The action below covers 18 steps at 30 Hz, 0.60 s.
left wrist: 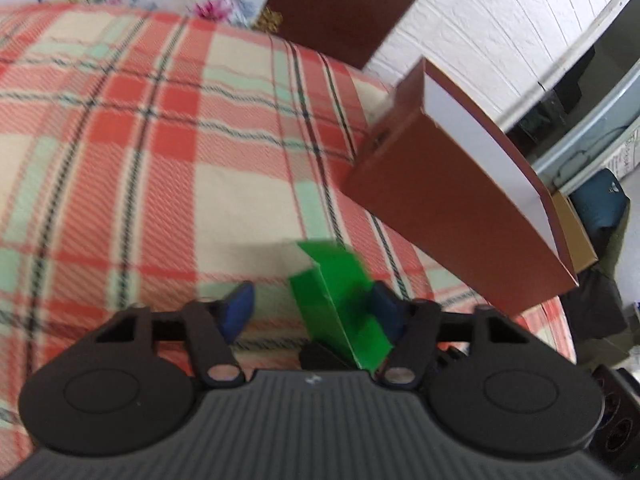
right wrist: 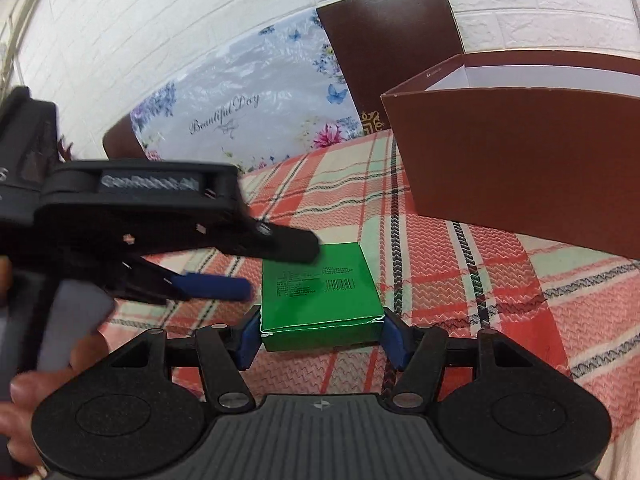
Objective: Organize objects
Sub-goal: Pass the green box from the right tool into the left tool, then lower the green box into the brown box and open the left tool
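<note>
A flat green box (right wrist: 318,292) with a printed label and barcode is held level above the plaid bed cover. My right gripper (right wrist: 320,330) is shut on its near edge, one blue pad on each side. My left gripper (left wrist: 312,310) is open; the green box (left wrist: 340,304) leans against its right pad while the left pad (left wrist: 240,308) stands apart. In the right wrist view the left gripper (right wrist: 276,268) reaches in from the left, its fingers above and below the box's left edge. An open brown box (right wrist: 528,152) with a white inside stands to the right, also in the left wrist view (left wrist: 448,216).
The red, cream and green plaid cover (left wrist: 160,140) spreads over the bed. A brown headboard (right wrist: 392,48) and a floral cloth (right wrist: 248,108) lie against the white brick wall. Beyond the bed's right edge are a cardboard box (left wrist: 576,232) and dark bags (left wrist: 600,204).
</note>
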### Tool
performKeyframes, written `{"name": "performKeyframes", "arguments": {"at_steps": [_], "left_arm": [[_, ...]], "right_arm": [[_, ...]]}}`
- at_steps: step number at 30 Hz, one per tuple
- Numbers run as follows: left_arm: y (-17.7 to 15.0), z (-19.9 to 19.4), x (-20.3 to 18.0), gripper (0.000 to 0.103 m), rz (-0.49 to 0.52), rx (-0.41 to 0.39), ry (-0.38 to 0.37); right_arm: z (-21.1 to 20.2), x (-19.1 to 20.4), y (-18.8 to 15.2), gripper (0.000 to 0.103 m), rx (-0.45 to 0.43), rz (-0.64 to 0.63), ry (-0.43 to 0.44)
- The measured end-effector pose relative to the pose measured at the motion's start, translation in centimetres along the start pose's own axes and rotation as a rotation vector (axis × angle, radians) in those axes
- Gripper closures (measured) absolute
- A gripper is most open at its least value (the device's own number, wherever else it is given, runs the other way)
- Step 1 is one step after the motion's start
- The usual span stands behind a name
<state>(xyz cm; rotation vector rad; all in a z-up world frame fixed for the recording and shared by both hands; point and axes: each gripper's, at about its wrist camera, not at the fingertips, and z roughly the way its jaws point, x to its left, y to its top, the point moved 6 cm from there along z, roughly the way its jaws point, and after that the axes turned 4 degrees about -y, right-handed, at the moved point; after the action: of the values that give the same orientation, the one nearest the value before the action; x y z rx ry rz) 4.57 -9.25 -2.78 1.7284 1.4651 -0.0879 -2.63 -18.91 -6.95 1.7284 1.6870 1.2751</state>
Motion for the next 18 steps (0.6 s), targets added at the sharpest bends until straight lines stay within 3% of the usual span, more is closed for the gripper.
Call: {"name": "performKeyframes", "arguments": {"at_steps": [1,5,13,15,17,18], "left_arm": [[-0.1,0.2,-0.5,0.057,-0.008,0.008,-0.023],[1.2,-0.4,-3.6,0.06,0.056,-0.017,-0.065],[5.9,0.7,-13.3,0.058,0.272,-0.071,-0.166],[6.9,1.9,-14.9,0.052,0.313,-0.081,-0.155],[7.8,2.9,-15.7,0.034,0.36,-0.117,-0.09],[8.1,3.6,-15.9,0.032,0.387,-0.142,-0.044]], "right_arm": [[-0.3,-0.1,0.0,0.044,-0.008,0.006,0.006],[-1.6,-0.9,0.6,0.045,-0.049,0.014,0.003],[-6.2,-3.1,5.9,0.044,-0.326,-0.098,-0.166],[-6.5,-4.7,7.2,0.044,-0.349,-0.09,-0.194],[-6.5,-6.4,8.5,0.044,-0.359,-0.078,-0.222],[-6.2,-7.1,9.1,0.044,-0.362,-0.077,-0.246]]}}
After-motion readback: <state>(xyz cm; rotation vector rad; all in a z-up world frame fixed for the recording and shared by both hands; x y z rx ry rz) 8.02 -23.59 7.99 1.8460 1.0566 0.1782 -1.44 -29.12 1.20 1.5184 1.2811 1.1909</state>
